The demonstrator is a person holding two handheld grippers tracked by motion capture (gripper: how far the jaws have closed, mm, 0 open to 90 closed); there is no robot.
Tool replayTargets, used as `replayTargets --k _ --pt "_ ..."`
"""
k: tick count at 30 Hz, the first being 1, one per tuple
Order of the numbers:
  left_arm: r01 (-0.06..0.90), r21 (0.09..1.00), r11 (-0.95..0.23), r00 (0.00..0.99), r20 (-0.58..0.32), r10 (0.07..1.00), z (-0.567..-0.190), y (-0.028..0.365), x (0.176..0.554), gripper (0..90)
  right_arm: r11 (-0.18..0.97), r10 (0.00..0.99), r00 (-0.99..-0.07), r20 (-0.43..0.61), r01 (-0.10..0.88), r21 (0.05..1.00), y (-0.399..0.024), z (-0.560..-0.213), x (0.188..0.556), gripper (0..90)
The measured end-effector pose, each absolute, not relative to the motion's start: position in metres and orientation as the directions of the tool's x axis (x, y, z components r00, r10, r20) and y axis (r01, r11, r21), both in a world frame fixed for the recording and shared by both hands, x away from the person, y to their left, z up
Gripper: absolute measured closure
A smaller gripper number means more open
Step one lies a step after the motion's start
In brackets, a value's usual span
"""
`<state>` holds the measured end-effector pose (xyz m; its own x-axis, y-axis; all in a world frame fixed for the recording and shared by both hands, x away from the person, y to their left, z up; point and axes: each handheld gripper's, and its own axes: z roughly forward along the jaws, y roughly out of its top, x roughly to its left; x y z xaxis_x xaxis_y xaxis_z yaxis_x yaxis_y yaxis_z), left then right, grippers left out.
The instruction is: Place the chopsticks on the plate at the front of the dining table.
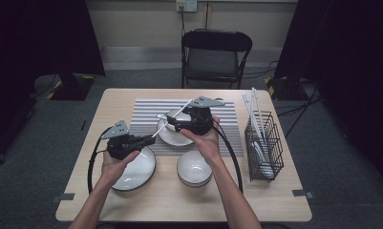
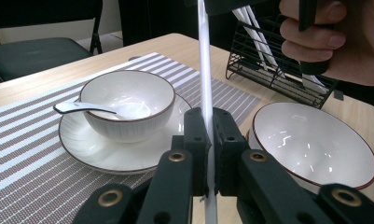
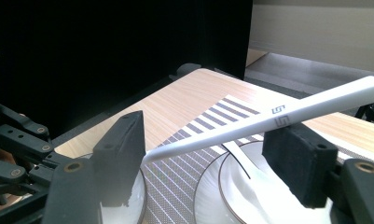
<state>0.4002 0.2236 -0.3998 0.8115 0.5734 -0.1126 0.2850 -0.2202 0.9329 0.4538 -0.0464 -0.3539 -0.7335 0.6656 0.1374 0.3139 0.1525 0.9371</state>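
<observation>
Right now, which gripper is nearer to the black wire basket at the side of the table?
Right. The right gripper hovers over the bowl on the striped mat, a short way from the black wire basket. The left gripper, shut on a white chopstick, is farther off, above the plate.

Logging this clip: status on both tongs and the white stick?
Left tongs shut on the white chopstick. Right tongs open, chopstick lying across them. Bowl with spoon sits just below.

Glossy white ceramic bowl (image 2: 127, 100), matt chopstick (image 2: 204, 70)
</observation>
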Motion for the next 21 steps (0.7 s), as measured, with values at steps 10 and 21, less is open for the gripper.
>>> replayTargets --k 10,21 --pt "0.282 0.936 -0.212 0.805 -0.111 0.583 -0.401 0.225 0.402 86.2 0.158 0.666 -0.736 0.121 0.297 0.942 -0.045 -0.350 0.452 29.9" --pt "0.282 0.937 -0.207 0.800 -0.110 0.589 -0.401 0.228 0.402 86.3 0.156 0.678 -0.724 0.131 0.316 0.936 -0.059 -0.357 0.452 29.1"
